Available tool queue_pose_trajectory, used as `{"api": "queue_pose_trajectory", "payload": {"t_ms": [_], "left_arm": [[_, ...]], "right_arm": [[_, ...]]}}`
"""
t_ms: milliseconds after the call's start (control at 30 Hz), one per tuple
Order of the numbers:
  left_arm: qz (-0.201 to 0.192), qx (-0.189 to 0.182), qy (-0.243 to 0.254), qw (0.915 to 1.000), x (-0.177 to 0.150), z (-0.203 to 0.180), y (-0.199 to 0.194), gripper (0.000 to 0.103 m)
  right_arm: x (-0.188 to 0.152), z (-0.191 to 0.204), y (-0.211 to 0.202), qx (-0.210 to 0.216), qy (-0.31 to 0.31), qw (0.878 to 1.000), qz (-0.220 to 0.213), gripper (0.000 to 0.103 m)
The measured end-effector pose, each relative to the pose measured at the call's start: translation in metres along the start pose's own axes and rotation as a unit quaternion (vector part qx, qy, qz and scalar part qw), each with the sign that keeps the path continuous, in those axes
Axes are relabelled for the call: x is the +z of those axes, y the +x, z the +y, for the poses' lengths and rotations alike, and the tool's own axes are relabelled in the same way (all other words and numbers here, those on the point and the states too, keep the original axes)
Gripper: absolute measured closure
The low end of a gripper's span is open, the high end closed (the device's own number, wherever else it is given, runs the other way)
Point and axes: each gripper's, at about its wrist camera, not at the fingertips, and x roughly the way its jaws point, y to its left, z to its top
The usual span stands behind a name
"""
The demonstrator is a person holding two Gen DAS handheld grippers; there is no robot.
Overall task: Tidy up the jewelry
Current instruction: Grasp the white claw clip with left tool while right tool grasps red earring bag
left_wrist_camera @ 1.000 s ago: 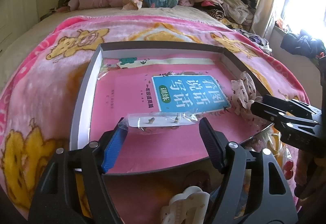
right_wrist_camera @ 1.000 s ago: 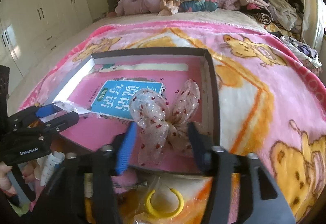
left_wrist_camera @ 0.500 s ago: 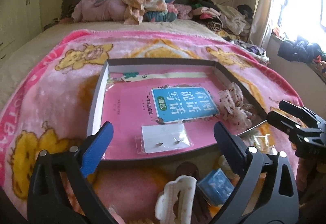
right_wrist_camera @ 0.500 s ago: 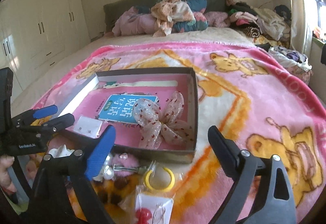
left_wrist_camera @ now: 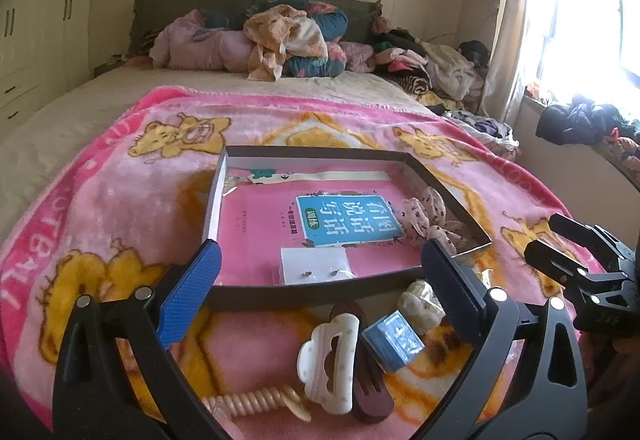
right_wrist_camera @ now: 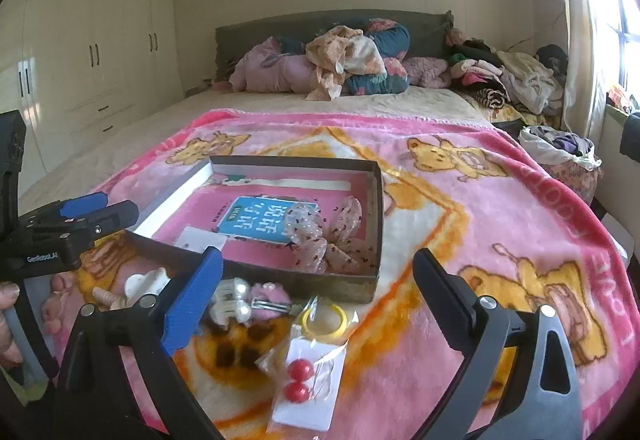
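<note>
We hover over a pink bear blanket (left_wrist_camera: 120,208) on the bed, both sets of tongs spread wide and pinching nothing.

At left, the left tongs (left_wrist_camera: 320,280) hang just short of the shallow box (left_wrist_camera: 216,200). Inside it, the earring card (left_wrist_camera: 314,264) lies at twelve o'clock from the tongs, near the front wall, and the sheer bow (left_wrist_camera: 430,218) sits toward one o'clock.

Loose pieces wait outside the box, close under the left tongs: a cream coil tie (left_wrist_camera: 256,402) at seven o'clock, a white claw clip (left_wrist_camera: 330,360) at six o'clock with its long axis running toward us, a dark clip beneath it, and a small blue box (left_wrist_camera: 394,340) at five o'clock.

Farther right, the right tongs (right_wrist_camera: 320,288) hang over their own scatter. A pearl clip (right_wrist_camera: 234,304) lies at nine o'clock, a yellow ring (right_wrist_camera: 324,320) at six o'clock just beside the box wall, and a card of red ball earrings (right_wrist_camera: 304,388) lower still at six o'clock, its long axis pointing nearly back at us.

By our reckoning the claw clip falls to the left tongs, the red earrings to the right; each lies below and slightly behind its fingertips, so the next move would call for pulling back and dipping.
</note>
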Motion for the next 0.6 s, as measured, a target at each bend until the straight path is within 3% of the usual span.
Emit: {"api": "queue_pose_trajectory", "payload": {"t_ms": [600], "left_arm": [[0.018, -0.003, 0.021, 0.9996, -0.032, 0.005, -0.029, 0.012]], "right_arm": [[-0.033, 0.021, -0.037, 0.010, -0.013, 1.000, 0.010, 0.010]]}}
